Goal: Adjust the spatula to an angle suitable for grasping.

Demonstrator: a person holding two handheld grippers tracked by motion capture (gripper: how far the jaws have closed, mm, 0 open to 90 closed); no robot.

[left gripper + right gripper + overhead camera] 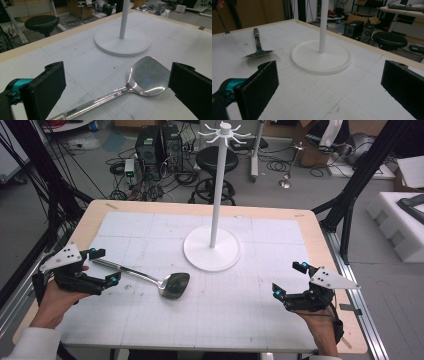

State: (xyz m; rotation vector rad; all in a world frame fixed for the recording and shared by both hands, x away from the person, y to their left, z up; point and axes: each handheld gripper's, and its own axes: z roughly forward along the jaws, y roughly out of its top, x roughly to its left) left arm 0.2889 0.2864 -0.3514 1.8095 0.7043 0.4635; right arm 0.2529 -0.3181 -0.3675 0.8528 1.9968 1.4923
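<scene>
In the high view, the metal spatula (150, 278) lies left of centre on the white mat (235, 315), its handle between the wide-spread jaws of the left gripper (102, 266). The right gripper (289, 279), also wide, hovers at lower right near the table edge (350, 340); bare mat lies between them below the white stand (212, 247).

Left gripper (117, 87): both black jaws stand wide apart at the lower corners, with bare space between them. Steel spatula (140, 80): it lies flat on the white gridded mat (82, 57), blade toward 2 o'clock near the right jaw, handle running to 7 o'clock between the jaws. White stand base (122, 43): at 12 o'clock, beyond the blade, carrying an upright pole.
</scene>
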